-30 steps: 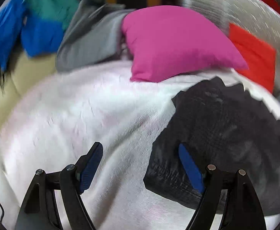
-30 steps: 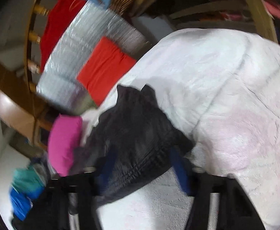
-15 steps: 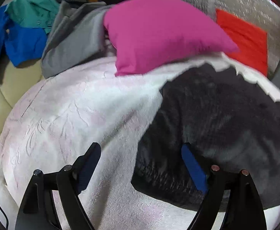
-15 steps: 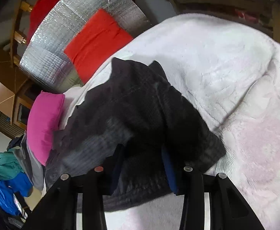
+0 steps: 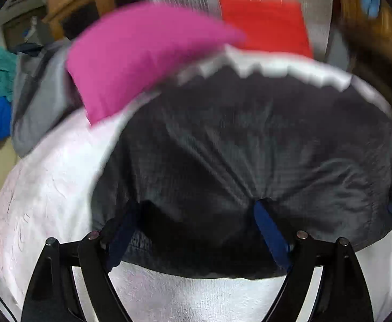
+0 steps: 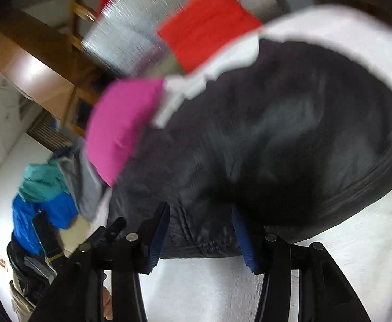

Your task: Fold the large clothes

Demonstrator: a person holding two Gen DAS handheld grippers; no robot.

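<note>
Black garment (image 5: 249,147) lies spread on the white blanket (image 5: 48,187), directly ahead of both your grippers, its near hem between the jaws of each. Left gripper (image 5: 193,230): spread wide, 2 pads astride the hem's left part, not pinching. Right gripper (image 6: 200,230): half-spread over the gathered waistband, grip unclear; long axis seems to run left-right, blurred.

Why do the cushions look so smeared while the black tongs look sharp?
Left wrist view: the pink cushion and red cushion streak with motion blur; the tongs ride with the camera and stay crisp. Right wrist view: the same smear, plus fisheye bending of the white blanket around the black garment.
</note>
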